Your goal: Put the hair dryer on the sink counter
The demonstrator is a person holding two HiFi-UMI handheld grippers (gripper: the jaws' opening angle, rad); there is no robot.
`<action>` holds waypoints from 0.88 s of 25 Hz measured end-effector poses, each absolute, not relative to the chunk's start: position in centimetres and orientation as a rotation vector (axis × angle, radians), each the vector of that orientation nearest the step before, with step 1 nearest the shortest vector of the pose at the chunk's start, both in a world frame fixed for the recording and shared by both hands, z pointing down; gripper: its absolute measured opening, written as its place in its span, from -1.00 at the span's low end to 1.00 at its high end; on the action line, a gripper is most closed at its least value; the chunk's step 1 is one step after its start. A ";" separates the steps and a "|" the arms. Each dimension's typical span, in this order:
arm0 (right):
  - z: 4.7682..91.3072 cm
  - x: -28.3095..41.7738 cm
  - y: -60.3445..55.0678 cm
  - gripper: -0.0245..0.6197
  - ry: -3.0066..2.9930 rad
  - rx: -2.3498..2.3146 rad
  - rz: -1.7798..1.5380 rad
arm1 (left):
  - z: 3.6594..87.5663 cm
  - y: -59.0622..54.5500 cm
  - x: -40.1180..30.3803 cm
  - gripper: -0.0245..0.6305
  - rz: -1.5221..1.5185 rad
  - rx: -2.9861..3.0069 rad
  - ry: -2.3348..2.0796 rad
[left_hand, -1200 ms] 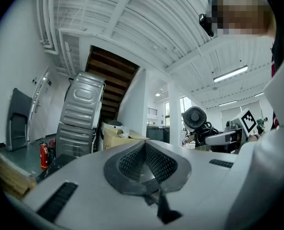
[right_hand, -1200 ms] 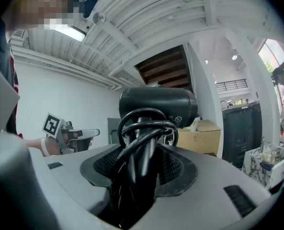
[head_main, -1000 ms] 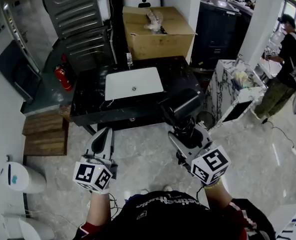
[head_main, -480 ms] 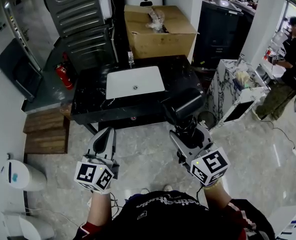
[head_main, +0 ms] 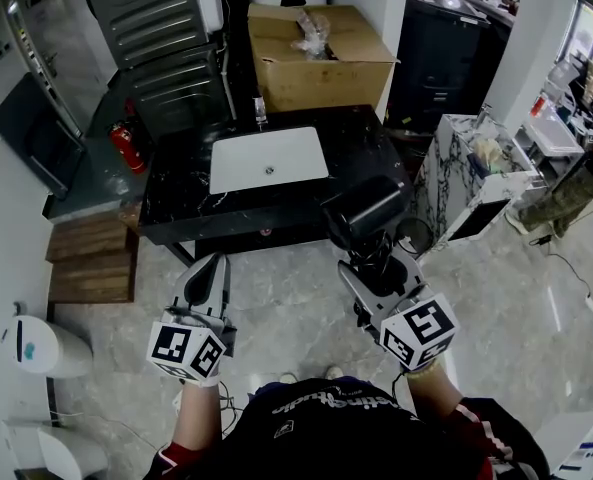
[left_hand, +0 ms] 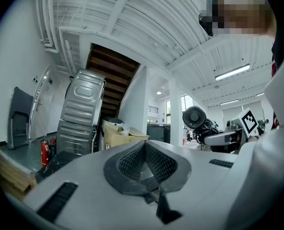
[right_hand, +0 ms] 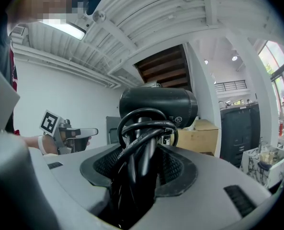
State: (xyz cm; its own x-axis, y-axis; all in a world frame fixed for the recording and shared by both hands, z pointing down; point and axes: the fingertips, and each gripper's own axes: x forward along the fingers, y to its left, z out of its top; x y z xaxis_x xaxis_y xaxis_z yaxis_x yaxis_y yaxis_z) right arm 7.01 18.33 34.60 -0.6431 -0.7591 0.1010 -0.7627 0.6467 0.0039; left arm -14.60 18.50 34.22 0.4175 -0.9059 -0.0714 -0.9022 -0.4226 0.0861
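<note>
From the head view, the left tongs [head_main: 208, 271] hang low over the floor, tips together and empty. The right tongs [head_main: 369, 258] grip the dryer [head_main: 364, 208] by its handle. Its black barrel is held up in the air just short of the near edge of the dark surface [head_main: 176, 203], not on it. A white sink [head_main: 268, 158] is set into that surface, and its basin holds nothing but the drain. Behind it an open box [head_main: 321, 83] has a clear-wrapped bundle [head_main: 311, 36] lying in its top. What the bundle is, I cannot tell.

In the left gripper view, the two meshed pads [left_hand: 132, 163] meet at their tips with nothing between them. The box shows beyond them, and off to the right the round grille of the dryer.

In the right gripper view, the tongs stand wide, closed on the dryer's handle with loops of black cord [right_hand: 146, 128] bunched between the pads. The barrel rises just above the tips, lying crosswise.
</note>
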 end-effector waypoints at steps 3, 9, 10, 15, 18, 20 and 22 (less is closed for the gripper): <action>34.8 7.7 17.9 -0.20 -2.775 1.278 0.083 | 34.3 18.1 -14.2 -0.88 -0.160 2.618 -1.678; 35.3 9.3 17.0 -0.20 -2.796 1.256 0.106 | 34.5 17.5 -12.6 -0.88 -0.151 2.607 -1.710; 35.3 9.5 16.8 -0.20 -2.802 1.249 0.109 | 34.4 17.4 -12.3 -0.88 -0.148 2.613 -1.713; 35.4 11.2 15.8 -0.20 -2.828 1.204 0.103 | 34.4 16.5 -10.1 -0.88 -0.139 2.602 -1.747; 35.4 12.1 15.1 -0.20 -2.841 1.191 0.098 | 34.5 16.1 -8.9 -0.88 -0.135 2.584 -1.765; 35.5 12.3 14.6 -0.20 -2.850 1.181 0.098 | 34.7 15.8 -8.5 -0.88 -0.124 2.589 -1.763; 35.9 12.4 13.8 -0.20 -2.852 1.180 0.105 | 35.1 15.3 -8.4 -0.88 -0.108 2.605 -1.757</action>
